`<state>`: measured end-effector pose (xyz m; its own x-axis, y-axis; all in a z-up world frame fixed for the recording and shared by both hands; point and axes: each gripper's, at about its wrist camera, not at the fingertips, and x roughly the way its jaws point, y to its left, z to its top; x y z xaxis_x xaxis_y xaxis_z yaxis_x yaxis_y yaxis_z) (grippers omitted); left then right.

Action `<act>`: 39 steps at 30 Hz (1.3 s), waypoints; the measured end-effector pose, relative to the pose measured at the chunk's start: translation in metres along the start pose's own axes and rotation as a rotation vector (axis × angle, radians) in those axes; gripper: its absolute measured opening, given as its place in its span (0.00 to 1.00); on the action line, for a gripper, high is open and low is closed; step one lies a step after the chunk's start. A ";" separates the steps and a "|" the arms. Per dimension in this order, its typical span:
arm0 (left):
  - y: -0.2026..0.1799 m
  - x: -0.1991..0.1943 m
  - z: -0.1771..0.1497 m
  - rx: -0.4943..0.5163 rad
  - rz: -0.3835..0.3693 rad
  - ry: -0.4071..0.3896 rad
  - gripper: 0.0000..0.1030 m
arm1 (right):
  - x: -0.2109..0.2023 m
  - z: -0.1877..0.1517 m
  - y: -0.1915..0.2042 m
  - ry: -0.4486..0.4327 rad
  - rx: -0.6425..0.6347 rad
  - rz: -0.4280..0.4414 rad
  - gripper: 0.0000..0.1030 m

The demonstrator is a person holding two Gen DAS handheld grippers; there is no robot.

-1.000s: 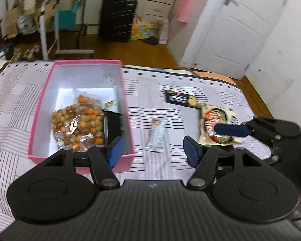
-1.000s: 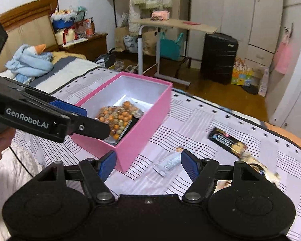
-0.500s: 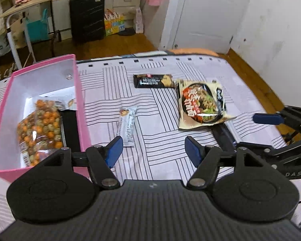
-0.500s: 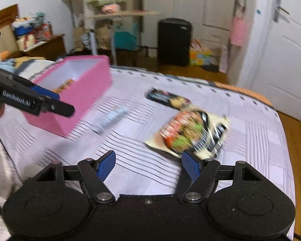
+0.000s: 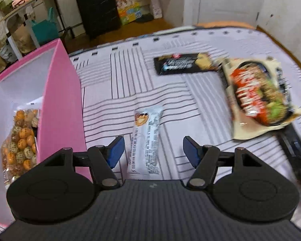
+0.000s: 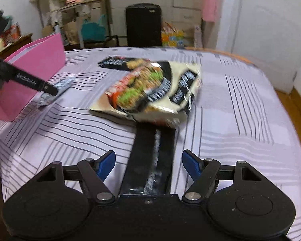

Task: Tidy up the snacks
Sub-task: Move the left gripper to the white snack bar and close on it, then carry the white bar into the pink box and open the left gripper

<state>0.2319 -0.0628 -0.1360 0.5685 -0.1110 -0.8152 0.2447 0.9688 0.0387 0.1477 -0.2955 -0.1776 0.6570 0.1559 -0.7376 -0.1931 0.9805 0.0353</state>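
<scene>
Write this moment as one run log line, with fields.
left hand-held gripper: closing, white bar between jaws, not pressed | right hand-held gripper: open, over black packet | pink box: holds ball snacks

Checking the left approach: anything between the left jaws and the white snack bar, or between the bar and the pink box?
Nothing visible. The left gripper is open, jaws closing, astride the near end of the bar without touching. Only bare sheet lies between it and the box, whose side wall must be cleared.
</scene>
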 end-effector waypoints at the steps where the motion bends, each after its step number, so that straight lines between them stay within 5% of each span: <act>1: 0.001 0.005 -0.001 -0.009 0.016 0.012 0.61 | 0.003 -0.002 -0.005 0.005 0.031 -0.007 0.75; 8: 0.019 0.032 -0.009 -0.124 0.011 0.070 0.49 | 0.014 -0.008 0.000 0.000 0.017 -0.034 0.78; 12: 0.021 0.031 -0.012 -0.135 -0.011 0.042 0.27 | 0.015 -0.008 0.012 -0.001 -0.011 -0.081 0.68; 14: 0.018 0.028 -0.012 -0.120 -0.005 0.051 0.26 | 0.012 -0.005 0.010 0.008 0.038 -0.067 0.53; 27: 0.007 -0.019 -0.030 -0.106 -0.082 0.083 0.25 | -0.021 -0.008 0.010 0.126 0.179 0.025 0.52; 39: -0.003 -0.086 -0.037 -0.073 -0.165 0.111 0.25 | -0.072 0.007 0.053 0.107 0.054 0.159 0.52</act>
<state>0.1530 -0.0478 -0.0878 0.4346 -0.2487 -0.8656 0.2678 0.9533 -0.1394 0.0952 -0.2544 -0.1176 0.5400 0.2982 -0.7871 -0.2469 0.9501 0.1906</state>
